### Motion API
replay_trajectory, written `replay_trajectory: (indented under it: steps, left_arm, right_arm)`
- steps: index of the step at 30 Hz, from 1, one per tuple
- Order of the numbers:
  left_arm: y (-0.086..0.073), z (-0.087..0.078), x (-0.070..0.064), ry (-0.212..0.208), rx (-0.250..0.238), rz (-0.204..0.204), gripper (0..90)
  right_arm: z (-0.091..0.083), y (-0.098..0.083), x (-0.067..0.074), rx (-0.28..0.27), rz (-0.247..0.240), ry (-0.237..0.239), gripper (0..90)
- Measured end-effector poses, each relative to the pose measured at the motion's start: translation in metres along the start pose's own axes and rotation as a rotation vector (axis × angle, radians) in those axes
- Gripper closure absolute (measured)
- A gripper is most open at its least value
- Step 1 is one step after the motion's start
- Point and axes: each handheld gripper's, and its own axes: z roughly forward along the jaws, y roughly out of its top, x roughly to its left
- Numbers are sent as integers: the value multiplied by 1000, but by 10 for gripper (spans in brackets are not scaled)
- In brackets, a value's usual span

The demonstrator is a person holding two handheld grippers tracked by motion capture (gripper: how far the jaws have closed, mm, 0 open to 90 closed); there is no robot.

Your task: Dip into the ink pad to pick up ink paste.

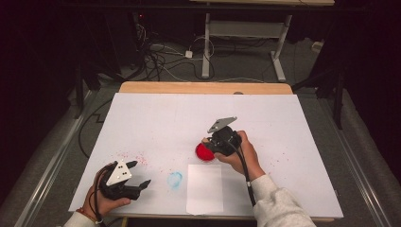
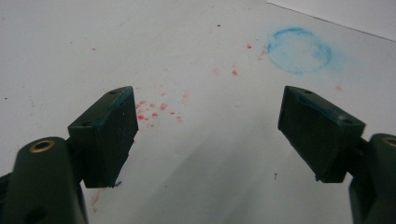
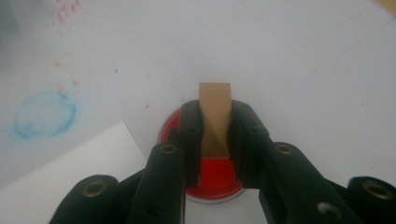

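Right gripper point(image 3: 215, 140) is pinching a small tan wooden block point(image 3: 215, 114) between its pads, poised directly over a round red ink pad point(image 3: 215, 179) that sits near the middle of the desk point(image 1: 156, 113), just beyond the far edge of a white sheet of paper point(image 1: 204, 189) lying at the desk's near edge. Left gripper point(image 2: 205, 135) sits at the near left corner with its jaws spread wide and nothing between them, red specks point(image 2: 154, 109) scattered under it and a blue ring stain point(image 2: 299, 50) just beside the paper's left edge.
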Motion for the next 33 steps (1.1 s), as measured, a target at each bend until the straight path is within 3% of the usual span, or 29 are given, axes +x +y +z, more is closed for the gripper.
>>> replay_trajectory:
  steps: [11, 16, 28, 33]
  left_arm:
    - [1, -1, -1, 0, -3, 1, 193]
    - [1, 0, -1, 1, 0, 3, 193]
    - [0, 0, 0, 6, -2, -1, 193]
    - [0, 0, 0, 6, -1, 0, 193]
  right_arm:
    - [-41, 27, 1, -84, -23, -26, 759]
    - [-43, 29, 3, -85, -34, -32, 758]
    - [16, -6, 8, 58, -1, -1, 758]
    - [29, -19, 6, 90, 26, 4, 758]
